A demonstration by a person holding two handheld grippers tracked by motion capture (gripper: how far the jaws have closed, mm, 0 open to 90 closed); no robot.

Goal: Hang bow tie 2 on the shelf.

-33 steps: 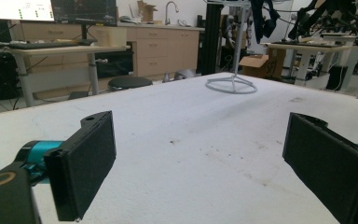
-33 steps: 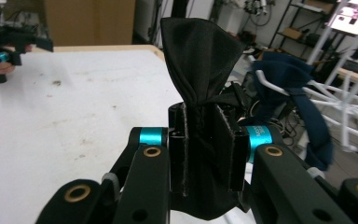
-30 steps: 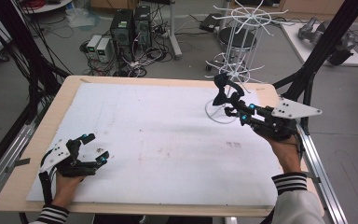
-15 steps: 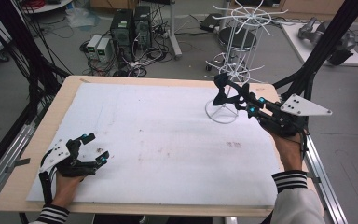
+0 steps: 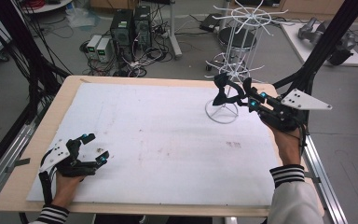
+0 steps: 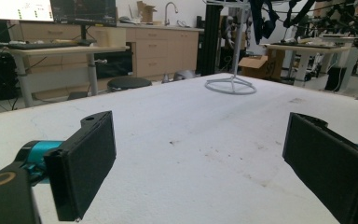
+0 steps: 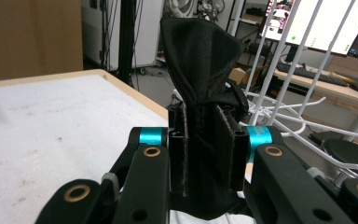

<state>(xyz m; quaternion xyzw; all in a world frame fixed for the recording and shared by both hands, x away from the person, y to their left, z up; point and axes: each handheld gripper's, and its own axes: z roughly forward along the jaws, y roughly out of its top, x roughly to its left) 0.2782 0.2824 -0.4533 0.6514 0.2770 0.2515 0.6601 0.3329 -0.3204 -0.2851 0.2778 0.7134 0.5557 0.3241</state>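
Observation:
My right gripper (image 5: 244,96) is shut on a piece of black cloth (image 5: 222,89), held above the table's far right part. Up close, the cloth (image 7: 200,51) is pinched between both pads and sticks up past the right gripper (image 7: 205,156). Right beside it stands a white wire rack (image 5: 235,51), its round base (image 5: 222,113) on the board. My left gripper (image 5: 96,148) rests on the board near the front left, open. In its own view the left gripper (image 6: 200,163) has wide-set pads with only bare board between them, and the rack (image 6: 230,86) stands far off.
A white board (image 5: 168,140) covers the wooden table (image 5: 70,88). Black frame posts (image 5: 324,42) rise at the table's right and left sides. Computers and cables (image 5: 126,32) lie on the floor beyond the far edge. The rack's wire arms (image 7: 284,70) stand close to the right of the cloth.
The right gripper with the black cloth has shifted slightly upward and toward the rack. The left gripper has stayed where it was.

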